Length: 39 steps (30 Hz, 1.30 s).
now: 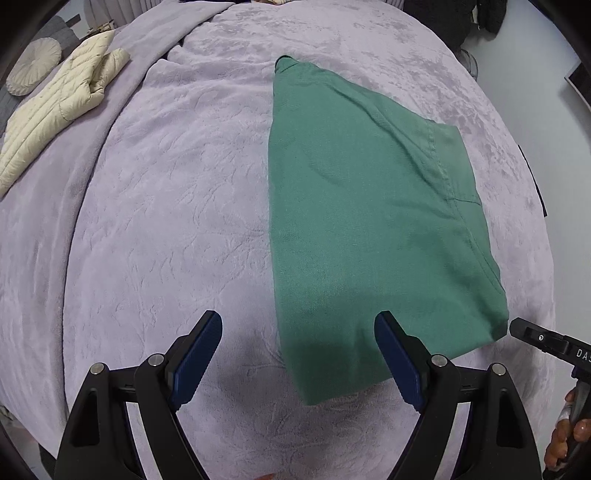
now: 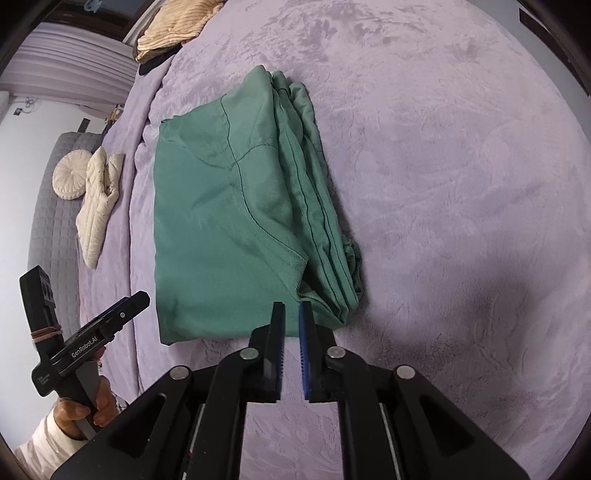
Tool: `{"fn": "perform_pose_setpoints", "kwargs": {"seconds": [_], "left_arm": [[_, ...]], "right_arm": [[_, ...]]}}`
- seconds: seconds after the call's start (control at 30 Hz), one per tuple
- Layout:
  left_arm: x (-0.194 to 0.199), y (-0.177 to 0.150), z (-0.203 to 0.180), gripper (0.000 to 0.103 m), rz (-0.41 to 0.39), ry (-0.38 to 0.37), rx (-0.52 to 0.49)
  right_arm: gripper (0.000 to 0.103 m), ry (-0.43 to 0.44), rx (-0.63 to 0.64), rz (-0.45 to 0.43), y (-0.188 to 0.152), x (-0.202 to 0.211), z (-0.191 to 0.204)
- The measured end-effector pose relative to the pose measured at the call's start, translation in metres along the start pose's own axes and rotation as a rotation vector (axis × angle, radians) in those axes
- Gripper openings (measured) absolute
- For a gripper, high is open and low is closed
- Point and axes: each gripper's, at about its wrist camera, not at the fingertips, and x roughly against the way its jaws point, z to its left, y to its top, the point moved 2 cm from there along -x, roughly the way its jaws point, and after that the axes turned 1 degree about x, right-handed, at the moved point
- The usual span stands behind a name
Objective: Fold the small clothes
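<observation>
A green garment lies folded into a flat oblong on the lilac bedspread. In the right wrist view the green garment shows its stacked layers along the right side. My left gripper hovers open over the garment's near left edge, its blue pads far apart with nothing gripped. My right gripper hangs just above the garment's near right corner. A narrow gap shows between its pads and no cloth is in it. The right gripper's tip also shows at the garment's right corner.
A cream quilted jacket and a round cushion lie at the far left. A tan ribbed garment sits at the far end of the bed. A hand holds the left gripper's handle. Bare bedspread lies right of the garment.
</observation>
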Motion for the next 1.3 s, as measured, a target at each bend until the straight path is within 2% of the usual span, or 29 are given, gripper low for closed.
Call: {"fn": "perform_pose_setpoints", "kwargs": {"seconds": [0.03,0.07,0.1,0.2,0.27,0.37,0.5,0.6,0.8,1.03,1.17,1.3], "left_arm": [[0.000,0.002,0.002,0.090,-0.001,0.009,0.007],[0.000,0.004,0.003,0.101,0.001,0.013,0.014],[0.000,0.005,0.005,0.103,0.000,0.019,0.020],[-0.001,0.011,0.006,0.103,-0.011,0.090,0.006],[-0.003,0.015,0.006,0.103,-0.012,0.108,-0.006],[-0.005,0.021,0.008,0.103,-0.014,0.089,0.015],[-0.021,0.028,0.005,0.103,0.046,0.087,0.012],[-0.027,0.030,0.004,0.103,0.062,0.058,0.016],[-0.028,0.038,0.004,0.103,0.045,0.022,0.005],[-0.037,0.056,0.018,0.103,0.033,0.020,0.016],[-0.038,0.074,0.031,0.103,-0.002,-0.053,0.050],[-0.064,0.083,0.029,0.103,0.060,-0.202,0.045]], "right_arm": [[0.042,-0.003,0.001,-0.006,0.003,0.001,0.000],[0.064,-0.007,0.002,-0.013,0.006,0.003,0.000],[0.071,-0.006,0.003,-0.023,0.008,0.005,0.000],[0.071,-0.006,0.014,-0.032,0.018,0.006,0.001],[0.071,-0.002,0.027,-0.030,0.025,0.004,0.002],[0.079,-0.014,0.058,-0.025,0.033,0.000,0.005],[0.080,-0.015,0.073,-0.007,0.043,-0.009,0.003],[0.081,0.000,0.063,0.009,0.049,-0.017,-0.002],[0.082,0.024,0.050,0.046,0.059,-0.032,-0.011],[0.083,0.076,0.053,0.067,0.072,-0.046,-0.014],[0.083,0.085,0.076,0.086,0.084,-0.056,-0.016],[0.084,0.153,0.067,0.113,0.098,-0.069,-0.021]]}}
